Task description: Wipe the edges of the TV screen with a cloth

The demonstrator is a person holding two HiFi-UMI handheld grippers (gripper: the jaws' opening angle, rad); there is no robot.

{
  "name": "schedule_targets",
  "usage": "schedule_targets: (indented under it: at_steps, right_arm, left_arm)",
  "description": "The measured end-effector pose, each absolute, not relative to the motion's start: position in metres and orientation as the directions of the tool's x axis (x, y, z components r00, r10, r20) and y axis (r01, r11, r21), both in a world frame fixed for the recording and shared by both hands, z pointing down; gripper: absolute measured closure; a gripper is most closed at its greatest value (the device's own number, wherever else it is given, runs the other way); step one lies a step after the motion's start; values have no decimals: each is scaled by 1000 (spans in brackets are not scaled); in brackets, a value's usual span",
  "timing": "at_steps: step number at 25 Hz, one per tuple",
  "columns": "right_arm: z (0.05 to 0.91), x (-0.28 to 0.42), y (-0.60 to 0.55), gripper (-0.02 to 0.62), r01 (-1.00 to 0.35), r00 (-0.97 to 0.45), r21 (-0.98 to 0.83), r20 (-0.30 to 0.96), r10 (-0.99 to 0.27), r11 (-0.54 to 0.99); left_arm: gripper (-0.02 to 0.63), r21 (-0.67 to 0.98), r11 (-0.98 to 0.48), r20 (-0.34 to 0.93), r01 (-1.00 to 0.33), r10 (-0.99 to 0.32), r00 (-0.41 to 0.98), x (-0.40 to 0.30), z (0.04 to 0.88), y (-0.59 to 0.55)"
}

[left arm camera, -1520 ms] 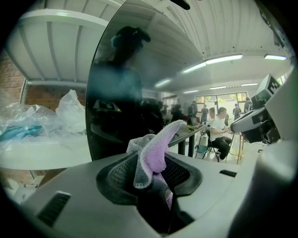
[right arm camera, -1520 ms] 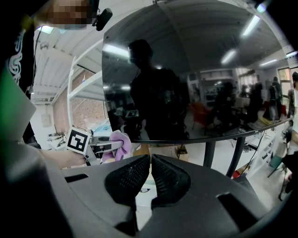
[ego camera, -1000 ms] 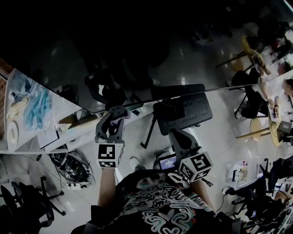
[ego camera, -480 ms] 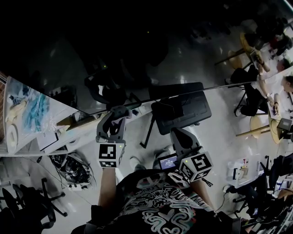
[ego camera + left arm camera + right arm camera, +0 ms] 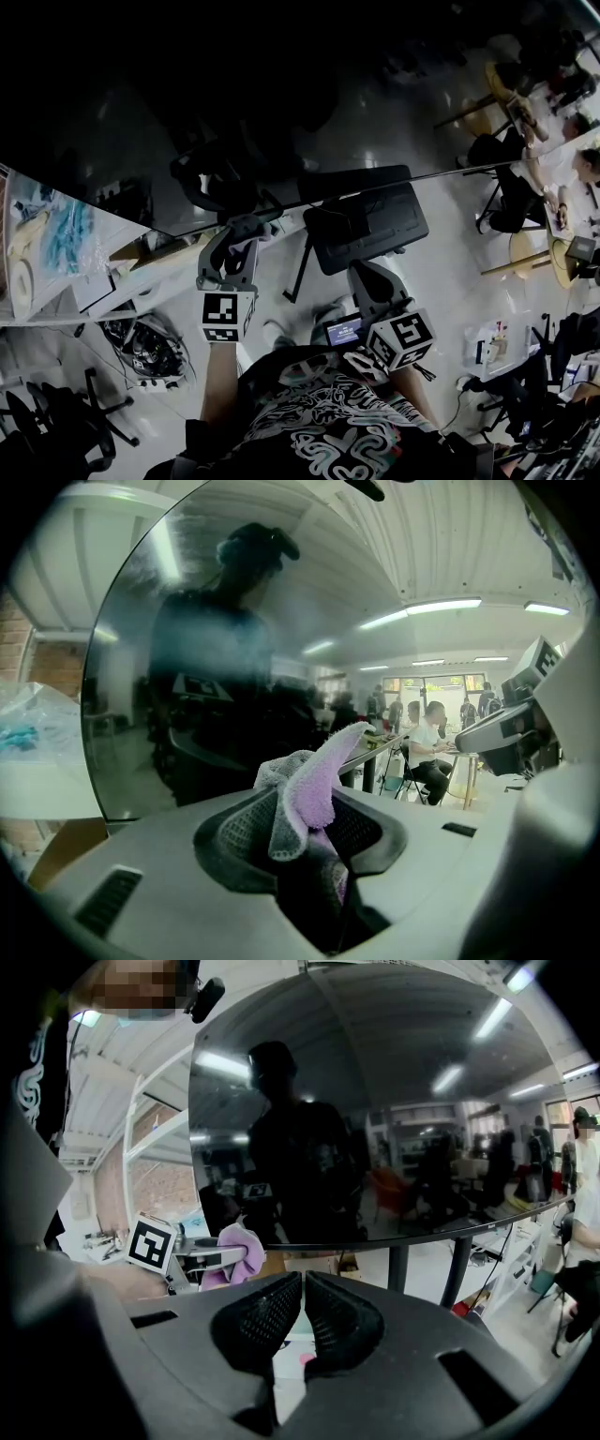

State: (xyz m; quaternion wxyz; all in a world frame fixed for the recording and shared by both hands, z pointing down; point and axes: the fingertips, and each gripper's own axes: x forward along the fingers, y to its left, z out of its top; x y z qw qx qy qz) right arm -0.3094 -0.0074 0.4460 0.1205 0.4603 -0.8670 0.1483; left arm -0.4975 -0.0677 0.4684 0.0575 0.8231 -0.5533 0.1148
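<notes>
Left gripper view: left tongs (image 5: 311,829) clamp purple cloth (image 5: 314,778); right tongs (image 5: 302,1319) closed.

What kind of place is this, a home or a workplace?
Most likely a shared office or lab. There are seated people in the background, long ceiling strip lights, and a black office chair near the TV screen.
</notes>
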Motion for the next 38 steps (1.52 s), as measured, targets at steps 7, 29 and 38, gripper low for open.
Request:
schedule_targets:
  at_steps: [7,29,38]
  right_arm:
    - [446,-300,-8,560,-840,-538,-148,348,-768,522]
    - [448,-275,-14,560,-855,-515,-148,357,-780,497]
    - [449,-266,-18,560,-864,-501,-150,362,-786,481]
  left_arm:
    - [453,-25,-403,247,-915,-889,385,-484,468,-71]
    - [453,16,-439,228,-898,-873,431,-447,468,-82]
    - [453,30,-464,224,-885,-860,459,-432,467,-87]
